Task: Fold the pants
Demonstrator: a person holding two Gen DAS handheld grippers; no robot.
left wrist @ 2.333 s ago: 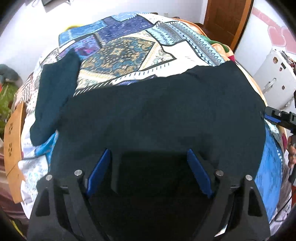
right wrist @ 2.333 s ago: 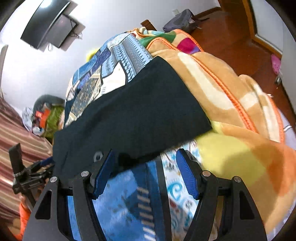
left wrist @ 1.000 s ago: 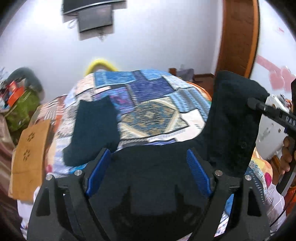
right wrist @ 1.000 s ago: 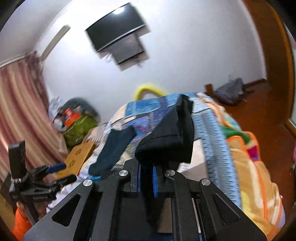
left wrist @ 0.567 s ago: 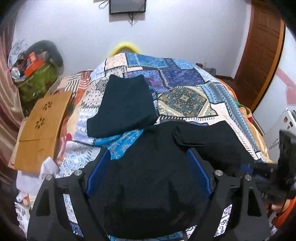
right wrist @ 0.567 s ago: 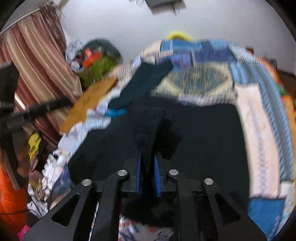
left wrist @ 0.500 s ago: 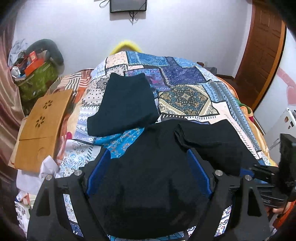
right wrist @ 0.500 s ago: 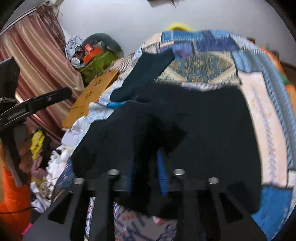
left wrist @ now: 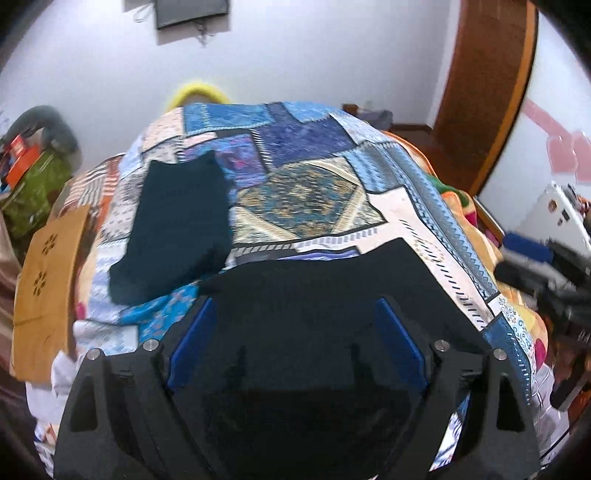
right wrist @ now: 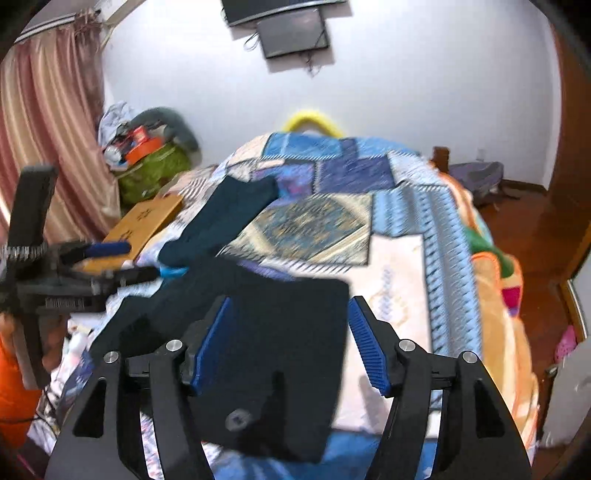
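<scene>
Both grippers tilt downward. The left gripper (left wrist: 295, 339) gapes wide. The right gripper (right wrist: 288, 339) has just been opening, gripping nothing.

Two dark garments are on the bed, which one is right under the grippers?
The black pants, spread at the near edge of the quilt below both open grippers. The teal-tinted folded garment lies farther back, near the wooden board.

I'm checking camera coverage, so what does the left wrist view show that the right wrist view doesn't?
Only the left wrist view shows the white appliance and pink wall stickers at right.

Only the right wrist view shows the curtain, the grey bag on the floor, and the button on the pants.

Both show the black pants on the quilt, the teal garment, the wooden board and the wall screen.
</scene>
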